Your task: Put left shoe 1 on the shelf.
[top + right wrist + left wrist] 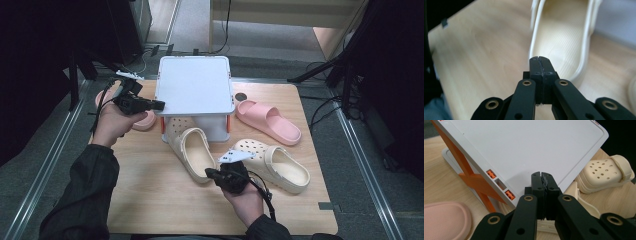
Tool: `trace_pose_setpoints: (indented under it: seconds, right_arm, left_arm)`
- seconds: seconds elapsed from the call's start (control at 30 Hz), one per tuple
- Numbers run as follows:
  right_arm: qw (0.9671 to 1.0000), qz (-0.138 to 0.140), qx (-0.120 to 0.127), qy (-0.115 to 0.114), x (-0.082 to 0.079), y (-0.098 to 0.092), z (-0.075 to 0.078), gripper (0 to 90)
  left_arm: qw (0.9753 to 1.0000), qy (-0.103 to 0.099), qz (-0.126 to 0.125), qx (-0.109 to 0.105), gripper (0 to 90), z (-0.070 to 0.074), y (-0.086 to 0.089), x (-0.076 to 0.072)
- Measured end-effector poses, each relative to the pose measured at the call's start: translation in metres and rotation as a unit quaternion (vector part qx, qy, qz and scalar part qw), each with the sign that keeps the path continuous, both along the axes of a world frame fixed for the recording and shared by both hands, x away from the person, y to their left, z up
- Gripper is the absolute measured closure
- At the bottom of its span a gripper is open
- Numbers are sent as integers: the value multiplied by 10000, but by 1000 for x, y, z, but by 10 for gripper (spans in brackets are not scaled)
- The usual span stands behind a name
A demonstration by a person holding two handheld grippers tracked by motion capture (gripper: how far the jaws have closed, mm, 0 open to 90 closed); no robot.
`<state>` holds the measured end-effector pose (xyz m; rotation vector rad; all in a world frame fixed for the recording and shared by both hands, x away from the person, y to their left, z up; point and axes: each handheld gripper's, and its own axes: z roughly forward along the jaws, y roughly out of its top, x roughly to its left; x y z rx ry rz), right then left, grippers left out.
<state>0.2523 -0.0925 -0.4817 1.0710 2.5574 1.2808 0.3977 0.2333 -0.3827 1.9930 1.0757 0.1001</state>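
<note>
- The right gripper (209,174), at about 6 o'clock on the wooden table (150,200), has its jaws pressed together with nothing between them, as the right gripper view shows.
- Its tip sits at the heel rim of a cream clog (192,150) lying near the table's centre; whether it touches the rim is hard to tell, since the clog is blurred in the right gripper view (564,42).
- That clog's toe lies under the white shelf (195,85), which stands on orange legs at 12 o'clock.
- The left gripper (159,105), at about 10 o'clock, is also closed on nothing, its tip at the shelf's left edge (529,152).
- A second cream clog (272,165) lies at 4 o'clock, apart from the first.
- One pink slide (267,120) lies at 2 o'clock; another pink slide (145,120) sits beneath the left hand.
</note>
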Motion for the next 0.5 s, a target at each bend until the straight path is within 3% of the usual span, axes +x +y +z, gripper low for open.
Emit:
trace_pose_setpoints:
  seconds: [0.2, 0.3, 0.5]
  right_arm:
    - [9995, 265, -164, 17, -7, -7, -13, 900]
    - [9993, 277, -253, -39, -2, -8, -16, 900]
    - [9991, 299, -294, 82, 7, -5, -25, 900]
  left_arm:
    - [10000, 29, -20, -45, 892, -1, 1, 1]
    - [10000, 32, -21, -24, 892, 0, 1, 1]
    - [10000, 28, -11, -18, 892, 0, 0, 1]
